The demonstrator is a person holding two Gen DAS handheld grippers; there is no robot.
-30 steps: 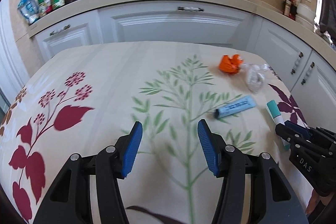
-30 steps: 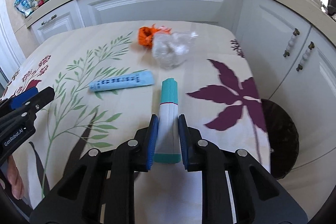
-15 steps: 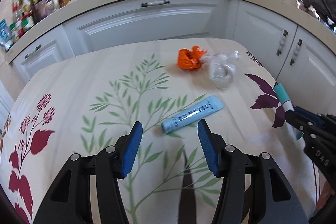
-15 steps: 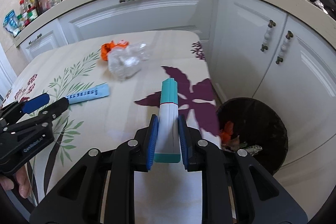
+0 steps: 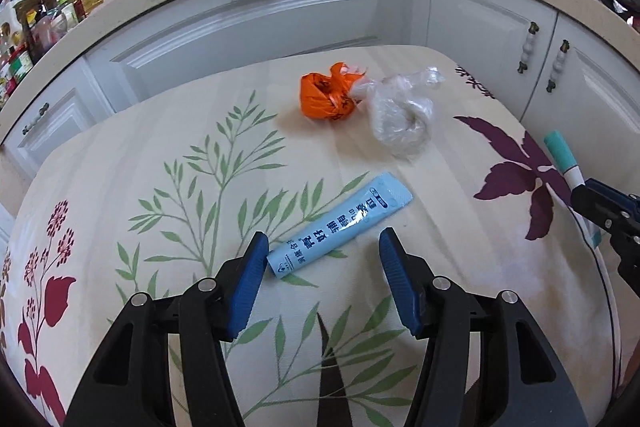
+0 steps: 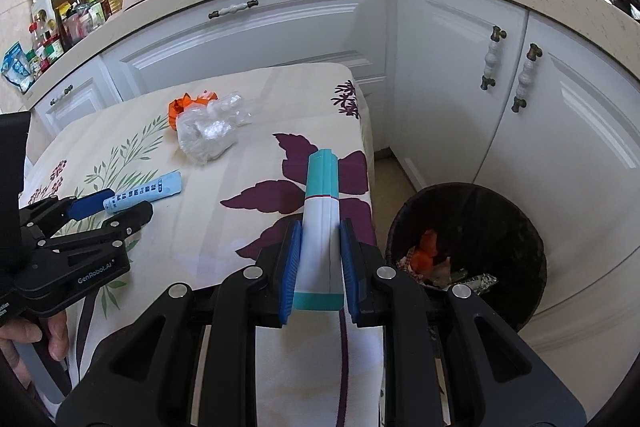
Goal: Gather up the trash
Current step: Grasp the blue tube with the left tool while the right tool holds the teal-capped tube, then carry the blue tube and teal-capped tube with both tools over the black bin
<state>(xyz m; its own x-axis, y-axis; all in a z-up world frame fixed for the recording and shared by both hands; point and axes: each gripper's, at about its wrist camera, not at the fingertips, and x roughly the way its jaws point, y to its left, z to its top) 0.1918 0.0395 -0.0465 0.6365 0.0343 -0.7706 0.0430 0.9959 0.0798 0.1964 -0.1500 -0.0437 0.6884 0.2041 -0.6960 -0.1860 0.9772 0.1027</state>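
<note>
Tube carried at the table's right edge, sachet framed.
Right gripper (image 6: 319,259) clamped on tube (image 6: 320,223), level, near bin (image 6: 520,219); left gripper (image 5: 320,259) spread wide, low over sachet (image 5: 340,227) mid-table.

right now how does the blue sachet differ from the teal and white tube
The blue sachet lies flat on the tablecloth, between the open left gripper fingers but ungripped; the teal and white tube is clamped in the right gripper, lifted near the table's edge beside the bin. The sachet is thin, pale blue with dark print; the tube is thicker, white with teal ends. Both are long, narrow packages.
</note>
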